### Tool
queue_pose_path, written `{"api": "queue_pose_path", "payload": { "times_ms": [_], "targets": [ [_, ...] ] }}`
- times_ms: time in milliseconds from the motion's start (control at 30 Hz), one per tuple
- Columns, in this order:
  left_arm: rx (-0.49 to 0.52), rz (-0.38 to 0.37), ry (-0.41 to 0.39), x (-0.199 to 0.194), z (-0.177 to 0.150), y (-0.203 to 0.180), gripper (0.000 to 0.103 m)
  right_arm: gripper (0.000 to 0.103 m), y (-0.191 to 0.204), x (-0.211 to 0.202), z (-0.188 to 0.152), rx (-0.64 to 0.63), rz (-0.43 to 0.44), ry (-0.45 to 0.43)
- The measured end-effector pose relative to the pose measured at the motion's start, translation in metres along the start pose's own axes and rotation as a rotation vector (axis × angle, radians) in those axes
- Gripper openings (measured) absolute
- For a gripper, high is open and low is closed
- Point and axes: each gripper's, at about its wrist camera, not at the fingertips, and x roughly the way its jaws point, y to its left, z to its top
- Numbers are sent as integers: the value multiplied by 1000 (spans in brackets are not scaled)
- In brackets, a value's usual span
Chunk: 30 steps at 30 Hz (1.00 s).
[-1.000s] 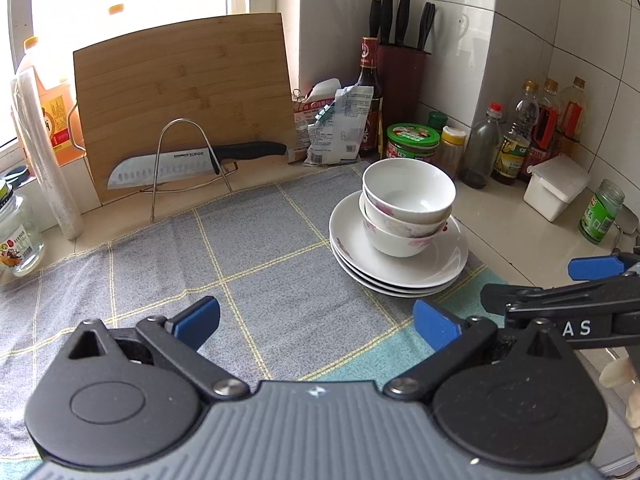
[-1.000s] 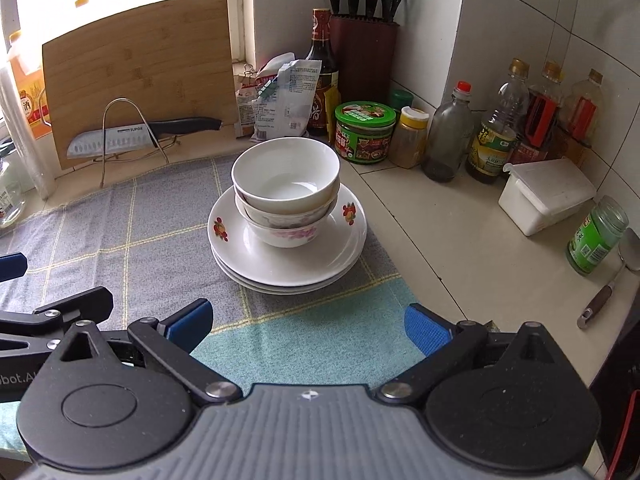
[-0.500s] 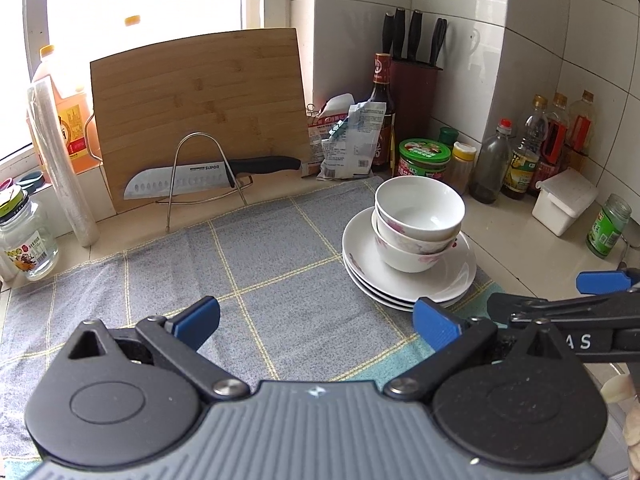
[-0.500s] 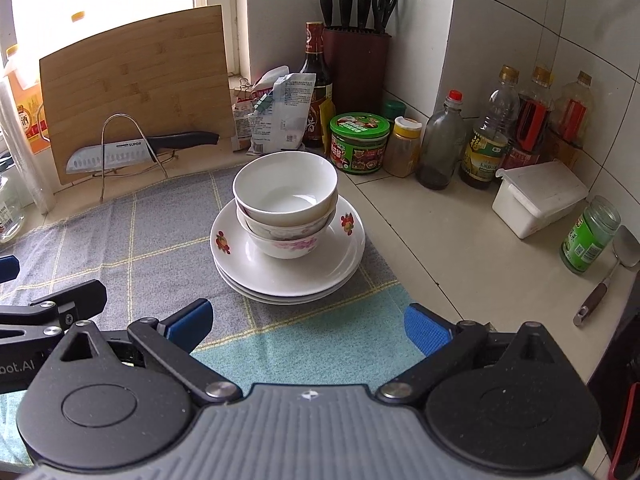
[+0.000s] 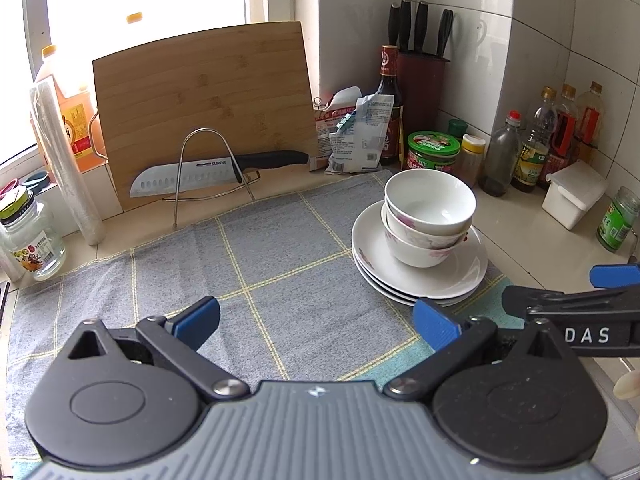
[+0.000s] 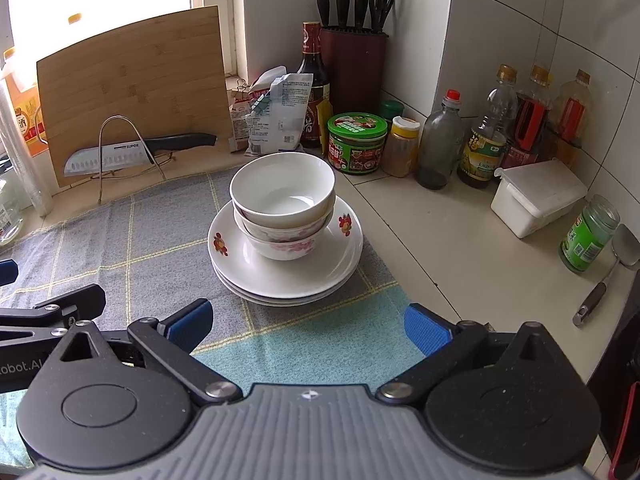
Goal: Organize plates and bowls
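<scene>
Both the left hand-held gripper (image 5: 316, 322) and right hand-held gripper (image 6: 306, 324) gape wide, empty; the nested bowls (image 6: 283, 204) on stacked plates (image 6: 286, 268) look finished, so withdraw without nudging them.

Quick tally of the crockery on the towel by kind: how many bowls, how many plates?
Bowls: 2, nested, sitting on the plates.
Plates: 3 rims visible in the stack.
Total: 5 pieces, all in one pile on the towel.
</scene>
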Motion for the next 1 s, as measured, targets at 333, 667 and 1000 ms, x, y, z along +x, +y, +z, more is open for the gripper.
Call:
{"api": "queue_pose_path", "payload": {
  "times_ms": [333,667,1000],
  "targets": [
    [8,18,0,-1,1,0,102,103,0,0,0,1,2,-1],
    [7,25,-12,-5,1,2,102,103,3,-5,-1,-3,-6,-12],
    [6,23,-16,-8,1,4,102,103,5,-9,0,-8,-11,-18]
  ]
}}
